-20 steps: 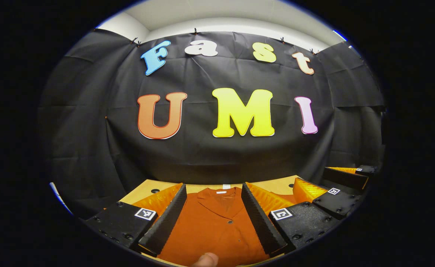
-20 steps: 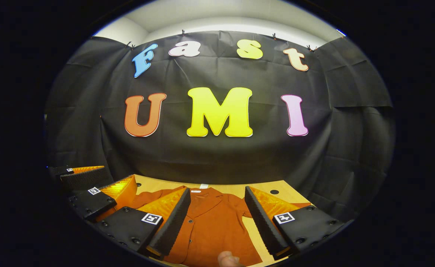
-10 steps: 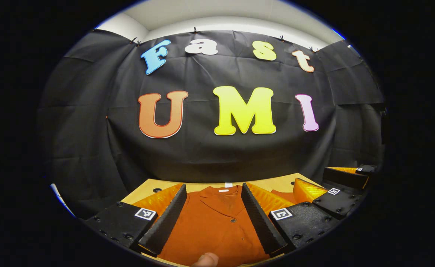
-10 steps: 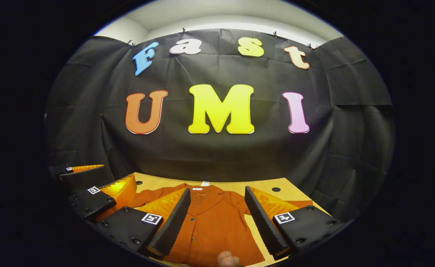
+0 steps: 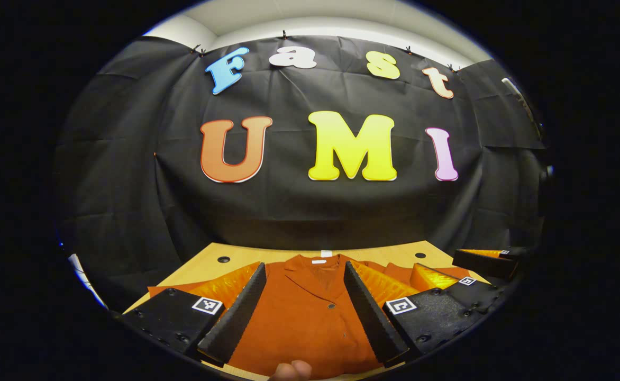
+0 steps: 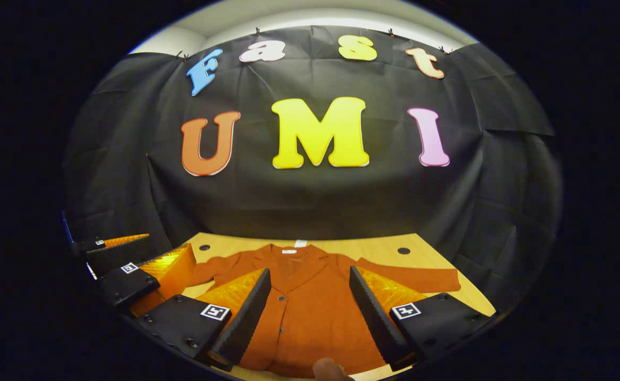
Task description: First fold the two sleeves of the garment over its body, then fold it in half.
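Hovering above the near hem of the shirt (image 5: 302,323), both my grippers empty. Left gripper (image 5: 302,309): jaws wide apart, nothing between them, button placket framed in the gap. Right gripper (image 6: 310,312): jaws likewise spread, clear of the cloth. A fingertip (image 6: 327,369) shows at the bottom edge of the right gripper view. Shirt lies flat, front up, on the wooden table (image 6: 379,246), collar (image 6: 289,256) at the far side. Both sleeves spread outward, unfolded; the right sleeve (image 6: 413,279) reaches toward the table's right edge. Beyond the table hangs the black booth wall (image 5: 299,211)
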A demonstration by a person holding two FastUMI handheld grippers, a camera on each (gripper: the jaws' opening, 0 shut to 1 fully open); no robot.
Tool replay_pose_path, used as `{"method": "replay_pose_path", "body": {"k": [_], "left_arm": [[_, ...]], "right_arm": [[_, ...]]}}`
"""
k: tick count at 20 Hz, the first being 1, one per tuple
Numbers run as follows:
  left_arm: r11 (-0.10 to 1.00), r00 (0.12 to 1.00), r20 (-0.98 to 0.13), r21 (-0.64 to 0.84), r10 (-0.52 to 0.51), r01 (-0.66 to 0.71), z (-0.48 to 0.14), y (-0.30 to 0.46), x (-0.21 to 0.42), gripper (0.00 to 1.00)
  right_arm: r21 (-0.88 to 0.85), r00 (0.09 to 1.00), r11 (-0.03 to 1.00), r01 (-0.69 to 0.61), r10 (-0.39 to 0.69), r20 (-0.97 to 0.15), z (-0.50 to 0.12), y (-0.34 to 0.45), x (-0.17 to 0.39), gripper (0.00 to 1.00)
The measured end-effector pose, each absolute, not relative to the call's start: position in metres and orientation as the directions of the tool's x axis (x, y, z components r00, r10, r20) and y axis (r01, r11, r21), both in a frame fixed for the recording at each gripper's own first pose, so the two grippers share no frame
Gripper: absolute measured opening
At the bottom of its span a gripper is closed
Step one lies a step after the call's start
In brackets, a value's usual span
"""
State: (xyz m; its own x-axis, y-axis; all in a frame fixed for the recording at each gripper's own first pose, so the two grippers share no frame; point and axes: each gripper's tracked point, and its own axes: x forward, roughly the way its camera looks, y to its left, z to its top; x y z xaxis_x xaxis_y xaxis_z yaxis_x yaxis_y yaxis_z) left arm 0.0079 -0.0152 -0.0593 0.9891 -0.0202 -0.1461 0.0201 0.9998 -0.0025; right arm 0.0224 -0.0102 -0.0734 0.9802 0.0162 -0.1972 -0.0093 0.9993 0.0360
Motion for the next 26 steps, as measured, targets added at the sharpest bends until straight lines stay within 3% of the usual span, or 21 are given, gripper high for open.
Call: {"method": "replay_pose_path", "body": {"k": [5, 8, 9, 13, 14, 16, 22, 26], "left_arm": [[1.0, 0.963, -0.267, 0.006, 0.017, -0.016, -0.094, -0.028, 0.006, 0.96], [0.999, 0.897, -0.441, -0.049, -0.041, 0.022, -0.136, -0.061, -0.009, 0.96], [0.998, 0.88, -0.474, -0.061, -0.038, 0.01, -0.145, -0.068, -0.016, 1.0], [0.994, 0.816, -0.575, -0.051, 0.049, -0.096, -0.179, -0.069, -0.031, 0.96], [0.99, 0.785, -0.616, -0.064, 0.057, -0.122, -0.191, -0.076, -0.038, 1.0], [0.981, 0.732, -0.677, -0.083, 0.074, -0.176, -0.211, -0.086, -0.056, 0.97], [0.977, 0.664, -0.737, -0.024, 0.125, -0.211, -0.235, -0.107, -0.084, 0.97], [0.962, 0.653, -0.75, -0.09, 0.105, -0.258, -0.233, -0.124, -0.087, 0.97]], "right_arm": [[0.106, 0.947, 0.991, 0.078, -0.041, -0.319, -0.113, -0.086, 0.047, 0.95], [0.146, 0.899, 0.981, 0.125, -0.05, -0.435, -0.143, -0.152, 0.069, 0.94], [0.157, 0.877, 0.978, 0.138, -0.048, -0.478, -0.156, -0.177, 0.076, 0.95], [0.179, 0.749, 0.951, 0.252, -0.075, -0.658, -0.206, -0.285, 0.11, 0.95], [0.165, 0.728, 0.948, 0.271, -0.089, -0.68, -0.215, -0.312, 0.12, 0.97], [0.145, 0.685, 0.936, 0.321, -0.124, -0.718, -0.228, -0.359, 0.135, 0.98], [0.156, 0.542, 0.907, 0.392, -0.09, -0.836, -0.274, -0.43, 0.169, 0.94], [0.218, 0.48, 0.885, 0.411, -0.007, -0.877, -0.29, -0.437, 0.187, 0.97]]}}
